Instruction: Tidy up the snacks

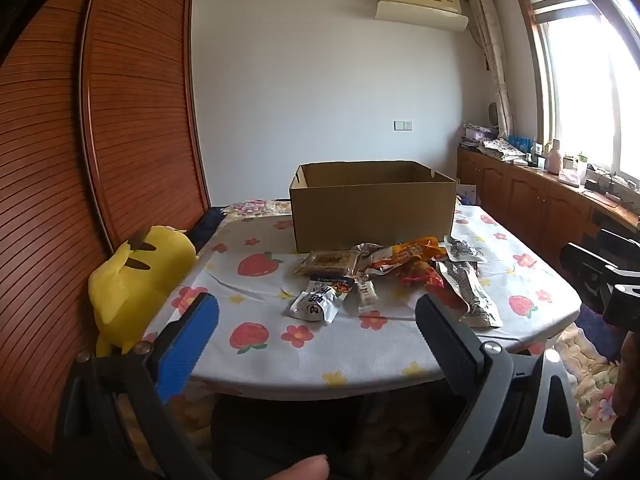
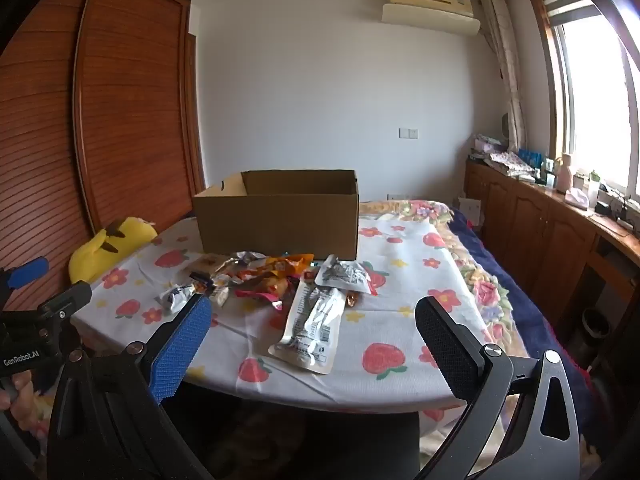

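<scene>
Left gripper [image 1: 316,316] and right gripper [image 2: 314,320] both spread wide, holding nothing, poised off the near edge of the table [image 2: 400,384].

Snack packets [image 2: 260,280] heaped mid-table, just in front of an open cardboard box [image 2: 280,216] standing toward the far edge; one long silver pouch [image 2: 312,328] lying nearest the front edge, a small white packet [image 1: 316,300] at the left of the heap. Strawberry-and-flower cloth [image 1: 280,344] over the tabletop. Yellow plush toy [image 1: 132,280] beside the left edge, against a wooden slatted wardrobe [image 1: 132,120]. Wall air conditioner [image 1: 420,6] above, window [image 1: 580,100] and low wooden cabinets [image 2: 532,220] at right.
</scene>
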The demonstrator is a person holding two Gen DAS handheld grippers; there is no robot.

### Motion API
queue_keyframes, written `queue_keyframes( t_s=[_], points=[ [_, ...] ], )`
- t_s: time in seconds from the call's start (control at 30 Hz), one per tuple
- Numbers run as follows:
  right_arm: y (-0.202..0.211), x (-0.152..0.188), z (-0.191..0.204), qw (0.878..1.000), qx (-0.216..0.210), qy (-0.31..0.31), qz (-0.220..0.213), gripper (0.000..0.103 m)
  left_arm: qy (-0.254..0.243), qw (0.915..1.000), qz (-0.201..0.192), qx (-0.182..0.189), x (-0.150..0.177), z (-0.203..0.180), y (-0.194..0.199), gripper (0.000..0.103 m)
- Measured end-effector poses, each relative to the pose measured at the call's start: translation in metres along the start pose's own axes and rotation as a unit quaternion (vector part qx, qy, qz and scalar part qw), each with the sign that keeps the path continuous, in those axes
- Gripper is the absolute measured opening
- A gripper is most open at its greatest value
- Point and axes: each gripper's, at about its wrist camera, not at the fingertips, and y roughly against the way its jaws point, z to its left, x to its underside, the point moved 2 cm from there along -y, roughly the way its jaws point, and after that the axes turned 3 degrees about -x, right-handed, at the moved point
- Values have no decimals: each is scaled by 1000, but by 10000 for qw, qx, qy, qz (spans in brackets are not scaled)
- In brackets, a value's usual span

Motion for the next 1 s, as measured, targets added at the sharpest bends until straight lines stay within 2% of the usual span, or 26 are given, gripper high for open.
queue_keyframes(
  t_s=[1.0],
  points=[
    [2, 0, 2, 10000, -7, 3, -21, 103, 18, 10000, -29, 3, -3, -3, 2, 100]
  ],
)
